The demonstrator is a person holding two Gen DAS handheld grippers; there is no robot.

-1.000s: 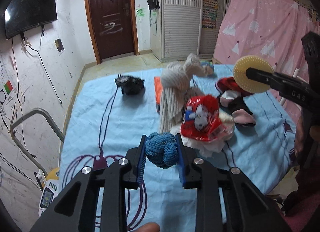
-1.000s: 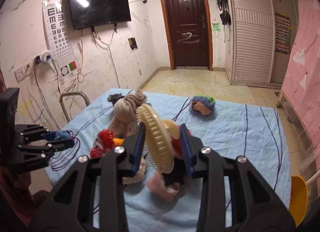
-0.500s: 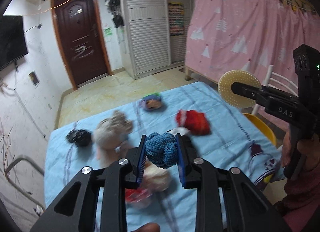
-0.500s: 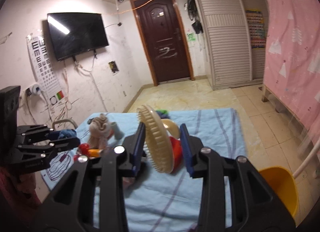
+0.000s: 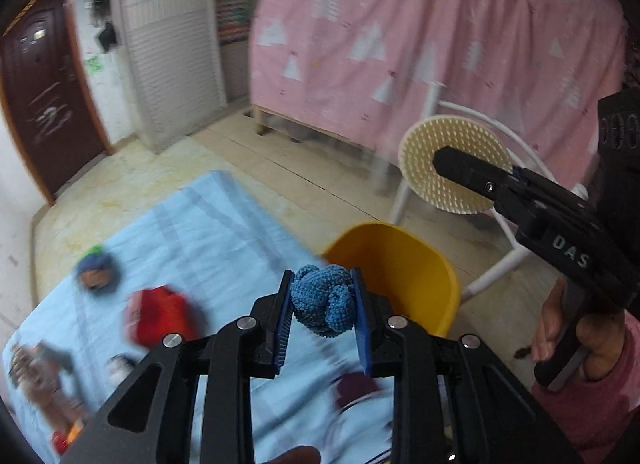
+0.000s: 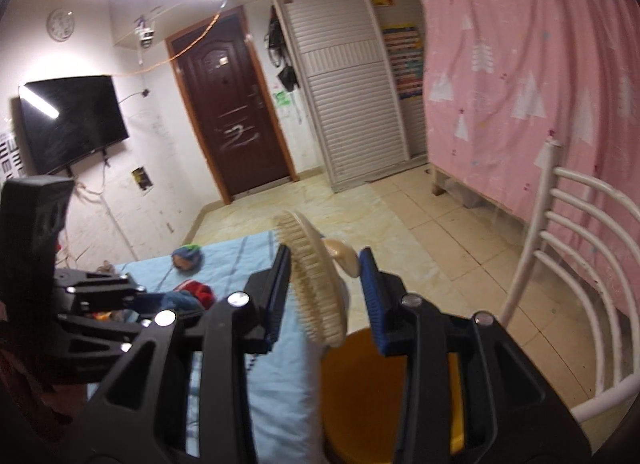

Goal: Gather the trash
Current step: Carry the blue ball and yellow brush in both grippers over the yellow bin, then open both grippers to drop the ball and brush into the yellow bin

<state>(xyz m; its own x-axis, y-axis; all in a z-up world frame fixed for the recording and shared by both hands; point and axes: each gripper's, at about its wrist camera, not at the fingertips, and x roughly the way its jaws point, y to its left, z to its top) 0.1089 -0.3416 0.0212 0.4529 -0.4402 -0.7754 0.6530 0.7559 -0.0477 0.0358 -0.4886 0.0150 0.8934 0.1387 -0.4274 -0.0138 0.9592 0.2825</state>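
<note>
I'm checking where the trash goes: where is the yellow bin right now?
The yellow bin stands on the floor off the blue-covered table's edge, beside the white chair; in the left wrist view it sits just beyond the blue knitted ball.

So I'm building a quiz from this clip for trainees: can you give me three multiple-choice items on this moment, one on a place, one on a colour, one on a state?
1. Where is the yellow plastic bin?
A. on the blue cloth
B. on the floor beside the white chair
C. by the door

2. What colour is the knitted ball in the left gripper?
A. blue
B. red
C. white

3. What is the state of the right gripper?
A. open and empty
B. shut on a round cream bristle brush
C. shut on a red toy

Answers:
1 B: the yellow plastic bin sits past the cloth's edge, beside the white chair.
2 A: the left gripper clamps the blue knitted ball.
3 B: the right gripper grips the round cream bristle brush.
</note>
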